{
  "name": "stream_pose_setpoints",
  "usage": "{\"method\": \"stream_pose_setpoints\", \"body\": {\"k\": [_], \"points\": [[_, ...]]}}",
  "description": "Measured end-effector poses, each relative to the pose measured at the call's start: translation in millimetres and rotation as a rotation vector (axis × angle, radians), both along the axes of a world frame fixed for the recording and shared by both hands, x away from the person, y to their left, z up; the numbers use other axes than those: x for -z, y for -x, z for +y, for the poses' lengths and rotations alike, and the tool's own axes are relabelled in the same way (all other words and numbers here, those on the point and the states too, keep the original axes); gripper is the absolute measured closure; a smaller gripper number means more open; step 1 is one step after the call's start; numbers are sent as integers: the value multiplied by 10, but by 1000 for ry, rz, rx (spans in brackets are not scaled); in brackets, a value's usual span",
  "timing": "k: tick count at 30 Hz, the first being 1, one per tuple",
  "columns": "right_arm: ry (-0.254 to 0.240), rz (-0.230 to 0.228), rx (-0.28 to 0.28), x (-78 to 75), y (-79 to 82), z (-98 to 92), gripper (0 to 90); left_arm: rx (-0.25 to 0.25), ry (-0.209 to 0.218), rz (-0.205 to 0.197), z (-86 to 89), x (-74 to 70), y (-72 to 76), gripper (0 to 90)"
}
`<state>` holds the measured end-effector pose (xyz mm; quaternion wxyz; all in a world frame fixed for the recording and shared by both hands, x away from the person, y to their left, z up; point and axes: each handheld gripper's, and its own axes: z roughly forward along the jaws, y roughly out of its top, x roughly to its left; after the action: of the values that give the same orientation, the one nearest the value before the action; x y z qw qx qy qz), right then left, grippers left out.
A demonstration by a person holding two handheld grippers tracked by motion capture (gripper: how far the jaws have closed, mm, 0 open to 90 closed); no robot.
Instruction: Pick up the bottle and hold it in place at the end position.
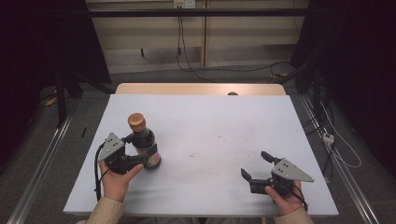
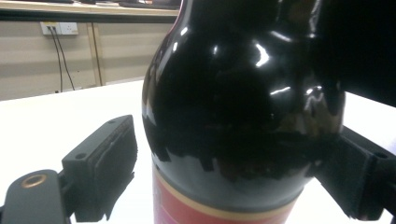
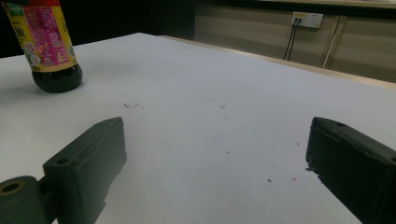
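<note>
Step in hand, as judged: taking hold of bottle. Dark bottle (image 1: pixel 144 142) upright on white table (image 1: pixel 210 126), left-front area, orange cap on top. Left gripper (image 1: pixel 142 151) straddles bottle body; in left gripper view one pad (image 2: pixel 109 163) stands apart from glass, other side appears touching, grip not complete. Right gripper (image 1: pixel 256 167) released, resting well apart. Next move likely calls for closing fully, centred, before lift.

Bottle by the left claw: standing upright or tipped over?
Upright. The bottle rests on its base on the table, orange cap on top; the right gripper view shows its base flat.
</note>
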<state>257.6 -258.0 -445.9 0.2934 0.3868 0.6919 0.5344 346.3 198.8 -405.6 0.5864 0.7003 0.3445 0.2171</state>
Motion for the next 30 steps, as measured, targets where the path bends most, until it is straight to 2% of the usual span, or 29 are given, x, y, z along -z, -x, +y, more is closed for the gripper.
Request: {"method": "stream_pose_setpoints", "body": {"k": [5,12,21,30], "points": [[1,0,1,0,2,-1,44,-1,-2,-11,-28,-12,-14,145],[-3,2,6,2,-9,-8,44,-3,-32,-19,-88,-10,-45,187],[-3,-4,4,-7,-1,-10,45,-7,-30,-38,-93,-32,-36,253],[-3,-3,5,-5,-5,-18,46,-13,-36,-41,-98,-32,-33,258]]}}
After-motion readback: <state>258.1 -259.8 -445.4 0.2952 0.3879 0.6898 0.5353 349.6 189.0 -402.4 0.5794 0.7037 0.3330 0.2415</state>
